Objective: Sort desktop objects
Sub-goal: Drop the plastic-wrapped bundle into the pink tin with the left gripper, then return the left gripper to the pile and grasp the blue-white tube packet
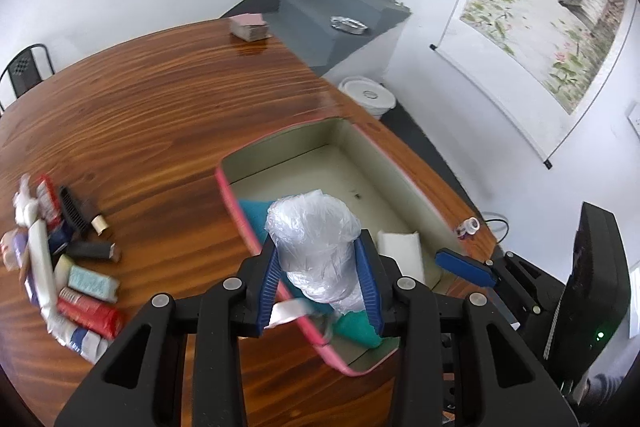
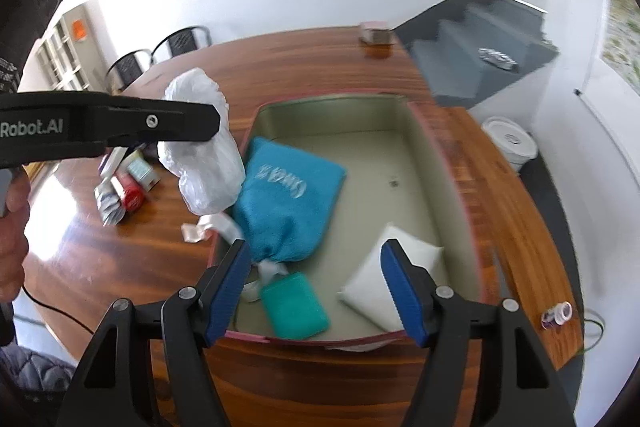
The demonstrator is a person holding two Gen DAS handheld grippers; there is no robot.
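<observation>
My left gripper (image 1: 320, 283) is shut on a crumpled clear plastic bag bundle (image 1: 316, 231), held above the near-left corner of the pink-rimmed box (image 1: 280, 137). From the right wrist view the same bundle (image 2: 204, 163) hangs from the left gripper's black finger (image 2: 160, 125) just outside the box's left wall (image 2: 454, 187). My right gripper (image 2: 316, 287) stands open over the box's near end, nothing between its blue pads. Inside lie a blue towel pouch (image 2: 288, 195), a teal pouch (image 2: 294, 307) and a white packet (image 2: 396, 279).
A pile of tubes, small boxes and a black comb (image 1: 72, 259) lies on the wooden table's left side. A small tape roll (image 2: 558, 313) sits near the right table edge. A brown-pink block (image 1: 248, 25) rests at the far edge. A white bucket (image 1: 368, 95) stands on the floor.
</observation>
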